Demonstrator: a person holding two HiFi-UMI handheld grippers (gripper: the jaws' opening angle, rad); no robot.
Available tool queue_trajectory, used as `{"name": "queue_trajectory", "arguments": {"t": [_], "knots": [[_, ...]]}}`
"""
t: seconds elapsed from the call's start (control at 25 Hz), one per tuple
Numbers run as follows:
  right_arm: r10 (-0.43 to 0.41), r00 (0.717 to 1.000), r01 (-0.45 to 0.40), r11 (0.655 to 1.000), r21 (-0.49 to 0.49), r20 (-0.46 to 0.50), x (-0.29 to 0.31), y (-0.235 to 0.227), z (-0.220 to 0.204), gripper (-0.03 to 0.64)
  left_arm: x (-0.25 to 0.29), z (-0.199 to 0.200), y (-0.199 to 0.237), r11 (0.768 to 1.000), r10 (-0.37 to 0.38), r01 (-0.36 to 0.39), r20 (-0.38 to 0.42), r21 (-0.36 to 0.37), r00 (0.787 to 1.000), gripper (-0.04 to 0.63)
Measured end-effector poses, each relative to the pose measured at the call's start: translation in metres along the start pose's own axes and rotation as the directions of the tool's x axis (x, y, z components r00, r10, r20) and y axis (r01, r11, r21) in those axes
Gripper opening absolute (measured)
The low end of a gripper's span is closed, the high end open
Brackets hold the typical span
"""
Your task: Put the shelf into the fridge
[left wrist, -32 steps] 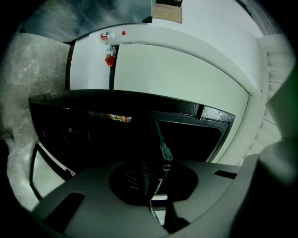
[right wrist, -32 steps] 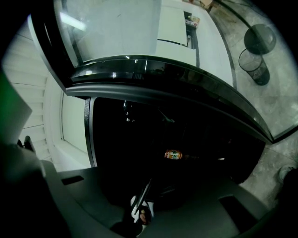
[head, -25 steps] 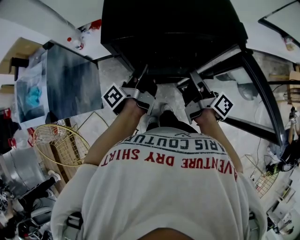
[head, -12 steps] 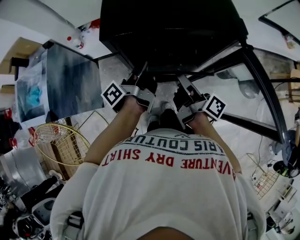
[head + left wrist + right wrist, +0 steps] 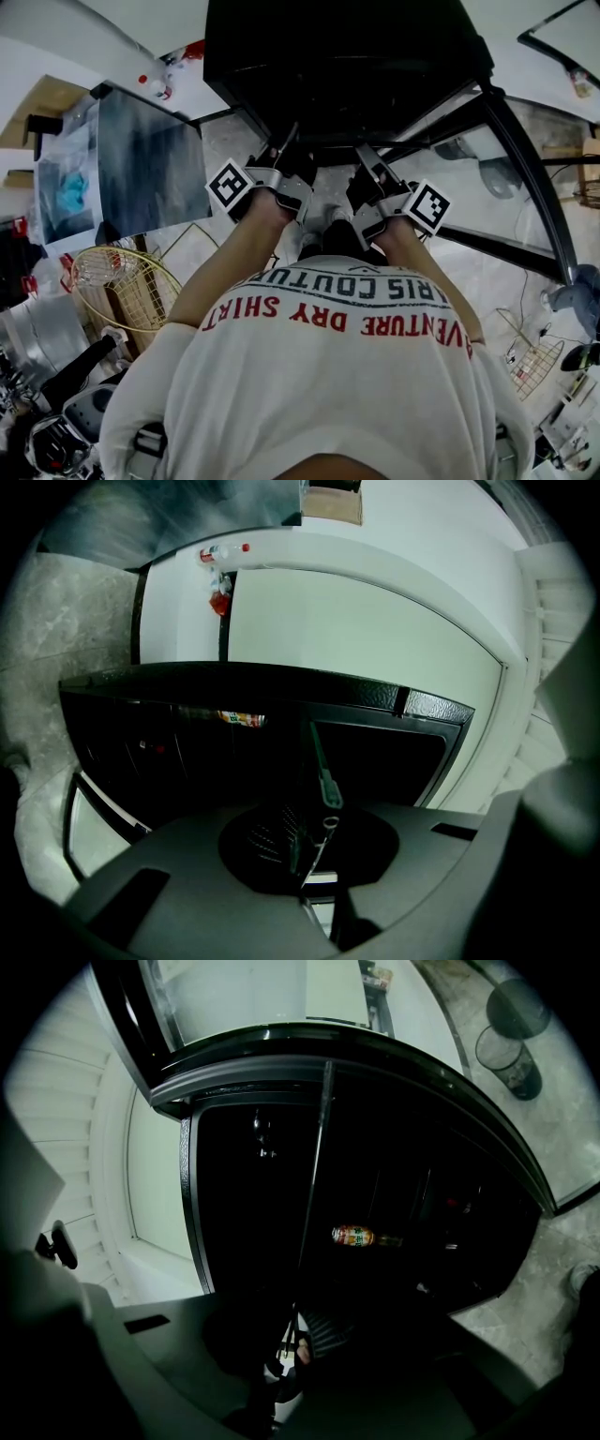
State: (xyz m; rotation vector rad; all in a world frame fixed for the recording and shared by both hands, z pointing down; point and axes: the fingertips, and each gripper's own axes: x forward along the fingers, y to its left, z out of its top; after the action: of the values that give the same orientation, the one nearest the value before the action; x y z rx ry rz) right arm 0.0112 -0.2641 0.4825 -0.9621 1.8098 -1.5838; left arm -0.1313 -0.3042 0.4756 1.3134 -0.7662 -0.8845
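**We hold the shelf (image 5: pixel 320 761) at the mouth of the fridge (image 5: pixel 337 66), 2 grips on its near edge**
We judge skew the main risk: if 1 side leads, the shelf may jam against the fridge walls or slip off the pads. Its thin rim runs straight out from between both pairs of jaws. The left gripper (image 5: pixel 314 834) and right gripper (image 5: pixel 291 1344) are clenched on it.
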Motion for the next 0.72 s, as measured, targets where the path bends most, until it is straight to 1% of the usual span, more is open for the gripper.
{"name": "queue_trajectory", "arguments": {"t": [0.16,0.36,0.4,0.48,0.72], "knots": [[-0.001,1.0,0.001,1.0,0.005,0.013,0.001,0.0,0.004,0.04,0.0,-0.003,-0.004,1.0,-0.017,0.017,-0.021,0.008,1.0,0.043],[-0.002,1.0,0.001,1.0,0.012,0.012,0.003,0.0,0.007,0.038,-0.001,-0.007,-0.006,0.999,-0.009,0.011,-0.052,0.051,0.999,0.05],[0.0,1.0,-0.001,1.0,0.013,0.012,0.004,0.0,0.008,0.038,-0.002,-0.008,-0.008,0.998,-0.009,0.013,-0.062,0.06,0.998,0.065],[0.008,1.0,-0.008,1.0,0.015,0.013,0.007,0.002,0.01,0.038,-0.003,-0.01,-0.01,0.997,-0.009,0.015,-0.082,0.076,0.997,0.117],[0.018,1.0,-0.018,1.0,0.01,0.02,0.015,0.008,0.015,0.038,-0.014,-0.02,-0.018,0.987,-0.002,0.026,-0.151,0.16,0.989,0.152]]}}
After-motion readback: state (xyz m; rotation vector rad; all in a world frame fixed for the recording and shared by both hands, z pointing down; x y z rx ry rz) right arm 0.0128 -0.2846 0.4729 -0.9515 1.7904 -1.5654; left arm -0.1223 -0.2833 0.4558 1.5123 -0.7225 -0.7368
